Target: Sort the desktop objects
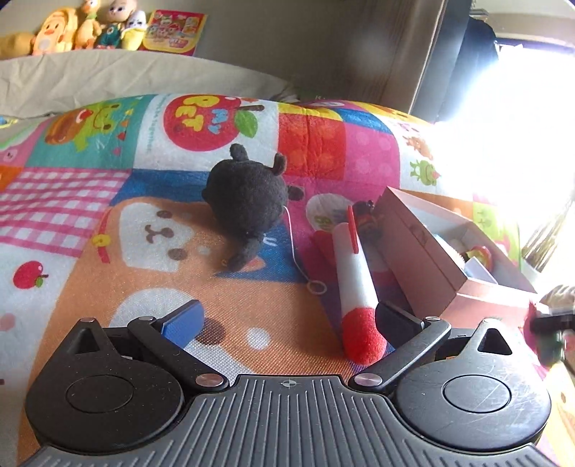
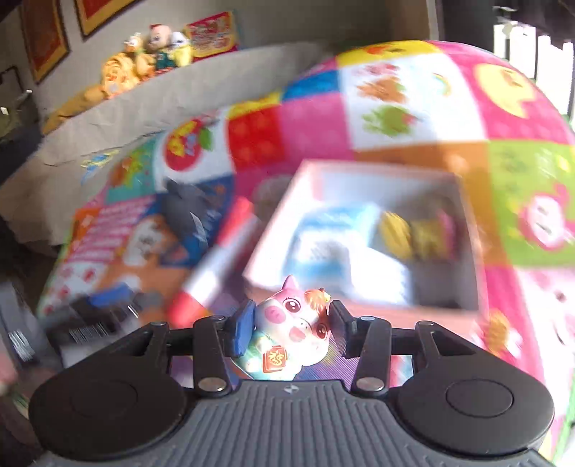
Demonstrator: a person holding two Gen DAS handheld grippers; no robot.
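Note:
My right gripper (image 2: 291, 325) is shut on a pink-and-white pig figurine (image 2: 300, 330), held just in front of the near wall of an open pink box (image 2: 359, 309); the view is blurred by motion. A red-and-white foam stick (image 1: 354, 273) lies against the box's (image 1: 420, 248) left side. To its left a black plush toy (image 1: 248, 204) sits on the colourful mat (image 1: 107, 215). My left gripper (image 1: 291, 319) hovers open over the mat, its right finger (image 1: 399, 318) close beside the stick's red end, with nothing between the fingers.
The box holds a blue-and-white item (image 2: 330, 237) and yellow items (image 2: 406, 233). A small ring on a white cord (image 1: 316, 287) trails from the plush. Stuffed toys (image 1: 72, 28) and a picture card (image 1: 176, 32) line the ledge behind a beige cloth (image 1: 107, 75).

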